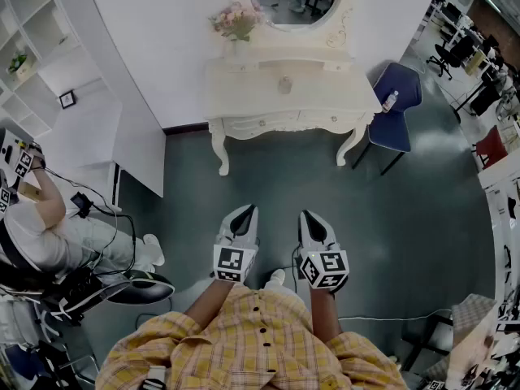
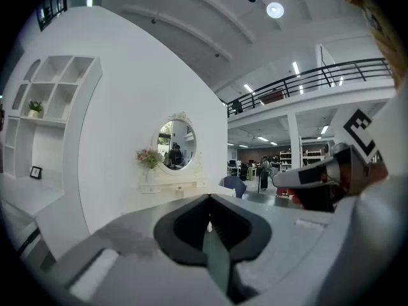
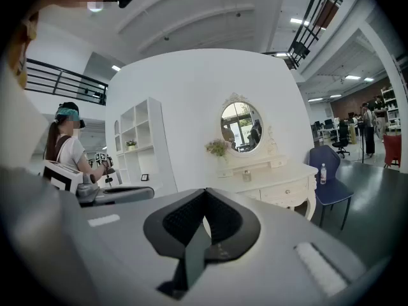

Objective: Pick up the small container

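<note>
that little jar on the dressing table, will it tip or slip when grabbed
The jar looks small and stubby, so it is probably stable rather than tippy. It seems tiny against the dressing table, so it is likely light. It is too far off to judge its surface.

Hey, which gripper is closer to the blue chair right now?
Right. In the head view the right gripper is below and to the left of the chair. The left gripper is beside the right one, farther left. Neither is close to the chair.
</note>
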### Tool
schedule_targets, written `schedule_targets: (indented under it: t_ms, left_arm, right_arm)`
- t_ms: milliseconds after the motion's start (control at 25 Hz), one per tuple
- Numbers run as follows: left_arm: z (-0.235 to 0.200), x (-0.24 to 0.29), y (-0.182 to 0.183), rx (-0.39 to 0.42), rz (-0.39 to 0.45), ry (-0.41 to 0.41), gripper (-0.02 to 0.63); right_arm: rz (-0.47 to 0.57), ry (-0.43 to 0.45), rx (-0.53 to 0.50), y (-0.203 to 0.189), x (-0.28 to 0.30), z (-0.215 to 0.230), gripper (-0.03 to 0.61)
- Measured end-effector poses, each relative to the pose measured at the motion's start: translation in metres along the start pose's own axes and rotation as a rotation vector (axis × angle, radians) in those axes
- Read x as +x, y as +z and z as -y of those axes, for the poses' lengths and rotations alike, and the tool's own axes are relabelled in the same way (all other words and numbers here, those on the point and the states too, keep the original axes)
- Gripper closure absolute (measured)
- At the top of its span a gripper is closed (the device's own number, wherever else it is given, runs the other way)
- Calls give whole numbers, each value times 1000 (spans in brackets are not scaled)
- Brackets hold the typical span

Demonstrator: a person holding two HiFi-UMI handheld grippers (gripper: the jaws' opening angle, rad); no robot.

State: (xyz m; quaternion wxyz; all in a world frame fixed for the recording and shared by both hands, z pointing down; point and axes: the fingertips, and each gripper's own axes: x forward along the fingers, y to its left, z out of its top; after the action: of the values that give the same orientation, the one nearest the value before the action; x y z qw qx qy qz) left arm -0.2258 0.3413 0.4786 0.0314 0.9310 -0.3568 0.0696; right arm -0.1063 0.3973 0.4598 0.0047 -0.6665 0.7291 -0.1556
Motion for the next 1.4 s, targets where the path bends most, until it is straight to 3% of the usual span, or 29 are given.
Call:
schedule_targets:
  t_ms: [800,1400]
  left_arm:
    - [28,46,28,-23,21,40,615]
    - [4,122,0,-71,-15,25,615]
  right_arm:
    - [44,41,-22,17,6,69,577]
    - [-19,33,-53,13,76,106,578]
